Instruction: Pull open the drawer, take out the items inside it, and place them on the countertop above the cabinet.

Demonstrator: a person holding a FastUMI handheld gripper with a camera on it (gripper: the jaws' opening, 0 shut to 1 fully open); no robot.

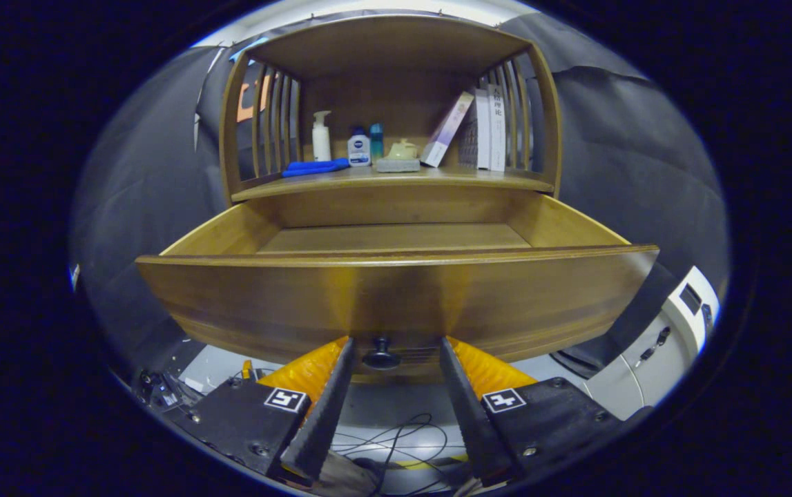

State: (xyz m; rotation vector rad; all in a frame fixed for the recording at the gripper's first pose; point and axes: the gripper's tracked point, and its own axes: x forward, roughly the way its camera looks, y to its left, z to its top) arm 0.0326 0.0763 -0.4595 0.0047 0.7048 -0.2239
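On the countertop [340,181], toward its left end, a folded blue cloth [315,167] lay at the front edge, with a white pump bottle [321,137] behind it and a small white bottle [358,149] and a teal bottle [375,141] just beside. Near the middle sat a pale teapot [402,149] on a grey pad, and a few books [484,128] leaned at the right end against the slatted side. Below, the drawer [396,297] stood pulled well out; the part of its floor that showed looked bare, and the tall front panel hid the near strip, so any items there could not be told. The gripper [396,353] sat low at the drawer front, its fingers [332,386] spread apart on either side of the small dark knob [381,357], not pressing it. The risk from here looked to be a blind reach: lifting over the front panel could catch a finger on its rim, jolting the cabinet and toppling the bottles above.
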